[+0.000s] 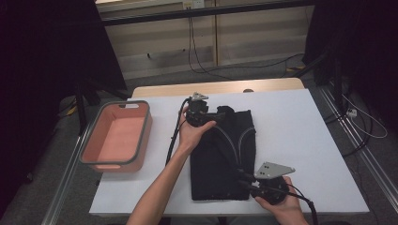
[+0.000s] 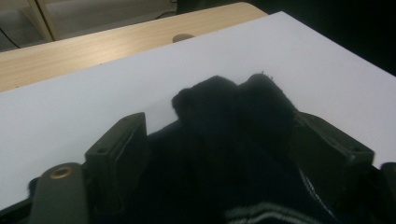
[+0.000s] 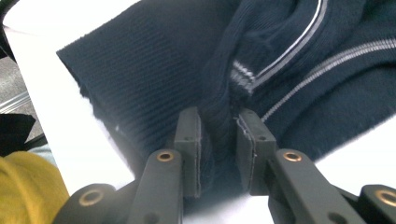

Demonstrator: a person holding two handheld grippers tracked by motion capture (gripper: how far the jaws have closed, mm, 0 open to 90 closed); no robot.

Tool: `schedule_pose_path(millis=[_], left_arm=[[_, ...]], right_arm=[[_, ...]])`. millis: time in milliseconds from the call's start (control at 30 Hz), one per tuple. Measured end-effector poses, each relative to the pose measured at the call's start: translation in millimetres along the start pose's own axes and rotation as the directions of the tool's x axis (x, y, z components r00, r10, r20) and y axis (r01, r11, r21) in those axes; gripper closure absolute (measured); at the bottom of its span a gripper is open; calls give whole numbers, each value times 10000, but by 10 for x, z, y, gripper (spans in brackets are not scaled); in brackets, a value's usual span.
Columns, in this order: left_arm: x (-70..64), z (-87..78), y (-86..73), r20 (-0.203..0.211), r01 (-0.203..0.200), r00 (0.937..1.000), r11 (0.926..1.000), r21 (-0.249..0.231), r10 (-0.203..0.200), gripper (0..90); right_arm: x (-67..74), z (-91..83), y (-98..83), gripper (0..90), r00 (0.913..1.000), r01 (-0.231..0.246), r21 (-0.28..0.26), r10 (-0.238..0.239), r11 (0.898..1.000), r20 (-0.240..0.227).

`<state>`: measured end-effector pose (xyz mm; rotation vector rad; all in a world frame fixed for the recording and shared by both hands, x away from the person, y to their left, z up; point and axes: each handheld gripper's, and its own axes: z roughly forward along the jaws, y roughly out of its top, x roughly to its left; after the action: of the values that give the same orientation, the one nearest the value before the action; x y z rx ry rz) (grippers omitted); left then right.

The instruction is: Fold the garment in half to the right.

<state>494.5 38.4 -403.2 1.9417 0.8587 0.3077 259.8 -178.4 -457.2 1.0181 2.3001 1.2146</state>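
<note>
A dark navy knit sweater [image 1: 223,154] lies folded in the middle of the white counter [image 1: 300,140], its near hem close to the front edge. Bare counter stretches wide to its right and beyond it; a salmon bin [image 1: 117,136] sits well apart near the left edge. The left gripper [image 2: 219,140] is at the sweater's far end, jaws spread wide with a bunched fold between them, unpressed. The right gripper [image 3: 218,140] pinches a ribbed fold at the near right corner. Thin pale stripes cross the ribbed knit.
</note>
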Motion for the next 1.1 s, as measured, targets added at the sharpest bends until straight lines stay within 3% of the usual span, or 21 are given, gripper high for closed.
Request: schedule_pose_path(millis=[133, 233, 333, 400, 467, 533, 733, 833, 933, 1000, 1033, 1100], left_arm=[[44, -93, -54, -63, -51, 10000, 10000, 22, 52, 132], [66, -163, -115, -276, -335, 9990, 9993, 144, 338, 94], [69, -229, -182, -899, -624, 9938, 9973, 380, 656, 49], [85, -263, -206, -886, -756, 9930, 9965, 353, 785, 53], [140, -379, -280, -390, -373, 9986, 9993, -43, 371, 51], [145, -435, -325, -356, -388, 9986, 9991, -142, 382, 50], [137, -562, -493, -300, -793, 9964, 9968, 100, 796, 50], [118, -664, -657, -204, -762, 9969, 9971, 69, 763, 50], [77, -732, -765, -239, -1100, 9936, 9937, 229, 1106, 50], [64, -763, -801, -326, -1129, 9930, 9934, 214, 1135, 51], [61, -827, -872, -174, -1183, 9928, 9927, 242, 1188, 51], [58, -893, -955, -153, -1200, 9926, 9923, 312, 1205, 52]], right_arm=[[3, -40, -24, 660, 10000, -32, 50, 32, 10000, 57], [-18, -49, -8, 523, 9999, -89, -17, 90, 10000, 105], [-54, -67, 59, 415, 9999, -63, -201, 65, 9998, 82], [-74, -68, 120, 347, 10000, -25, -314, 26, 9995, 30], [-90, -73, 196, 329, 10000, 45, -527, -44, 9986, 30], [-115, -87, 299, 300, 9999, 169, -807, -168, 9966, 26], [-244, -57, 563, 332, 9996, 266, -1156, -254, 9929, 120], [-344, 89, 678, 413, 9991, 409, -973, -395, 9944, 164], [-402, 297, 774, 531, 9972, 695, -696, -672, 9952, 342], [-415, 443, 831, 569, 9934, 984, -472, -953, 9940, 637], [-424, 529, 864, 588, 9933, 967, -334, -944, 9947, 664], [-416, 631, 907, 600, 9821, 1343, -203, -1303, 9907, 1358]])
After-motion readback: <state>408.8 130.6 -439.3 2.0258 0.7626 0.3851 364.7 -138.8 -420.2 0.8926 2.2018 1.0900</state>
